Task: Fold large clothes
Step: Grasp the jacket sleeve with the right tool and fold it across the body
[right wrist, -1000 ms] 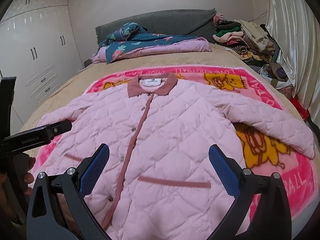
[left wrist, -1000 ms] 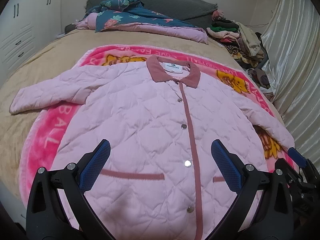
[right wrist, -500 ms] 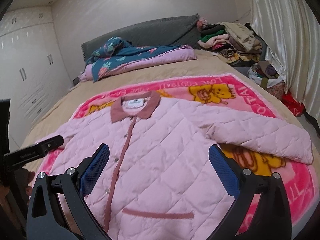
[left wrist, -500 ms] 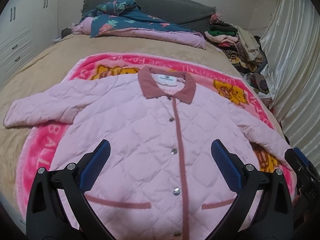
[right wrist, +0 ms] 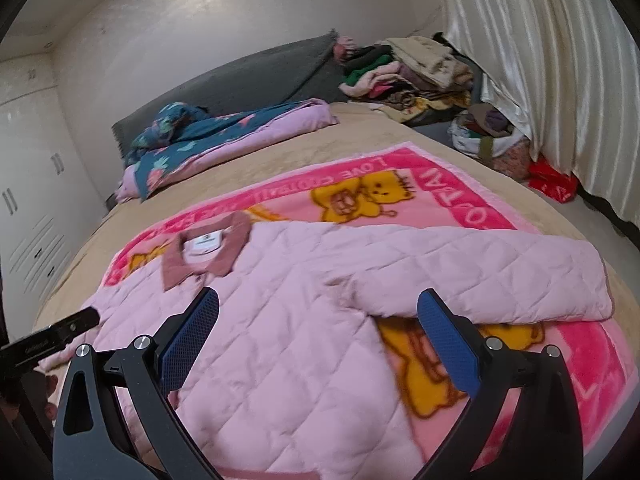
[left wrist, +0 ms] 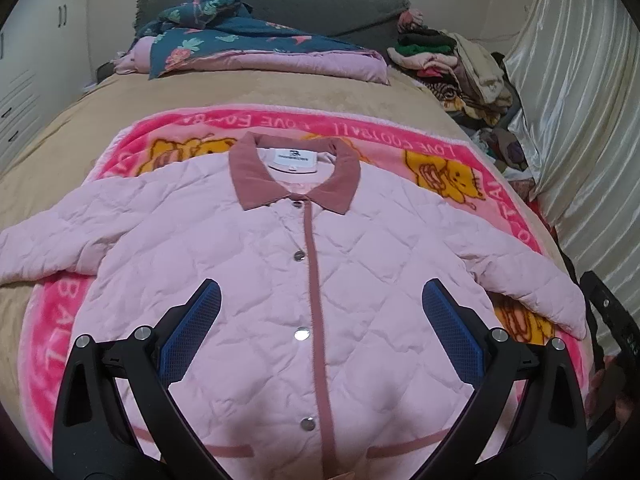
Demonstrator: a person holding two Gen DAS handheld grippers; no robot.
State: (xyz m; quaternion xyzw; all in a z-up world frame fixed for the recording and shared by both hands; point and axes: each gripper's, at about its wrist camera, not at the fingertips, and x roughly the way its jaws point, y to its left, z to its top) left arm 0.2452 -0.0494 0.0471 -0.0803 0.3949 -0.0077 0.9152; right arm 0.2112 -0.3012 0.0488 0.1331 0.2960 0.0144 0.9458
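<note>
Bed [left wrist: 60,128]: tan cover, fills both views. Pink blanket [left wrist: 52,320] spread over its near half, cartoon bears and lettering round the border.

Jacket [left wrist: 248,264]: pink, quilted, lying front-up on the blanket at centre frame, snapped shut, collar [left wrist: 296,184] toward the top of the frame, hem at the bottom edge. Both sleeves spread outward. One sleeve [right wrist: 480,276] runs to the right in the right wrist view, cuff near the right side of the frame, resting partly on the blanket. The other sleeve [left wrist: 60,244] reaches mid-left in the left wrist view, its cuff out past the blanket edge onto the tan cover.

Left tongs [left wrist: 320,328]: apart, empty, above the jacket's lower front, straddling the placket. Right tongs [right wrist: 318,336]: apart, empty, over the body just inside the armpit of the right-hand sleeve. Neither appears to touch cloth.

Judgement: fold not yet begun; sleeves come first. To do it well:
- Take each sleeve near the cuff, pinching both layers of quilting so padding does not slip out.
- Lift only enough to clear the body, then carry the sleeve across the chest and lay it flat.
- Keep the fold line straight from shoulder to hem, parallel to the placket.
- Padded fabric springs back; press it flat after release.
- Avoid dragging the blanket along underneath.

Right view is slightly blurred; contact cannot be confirmed.
</note>
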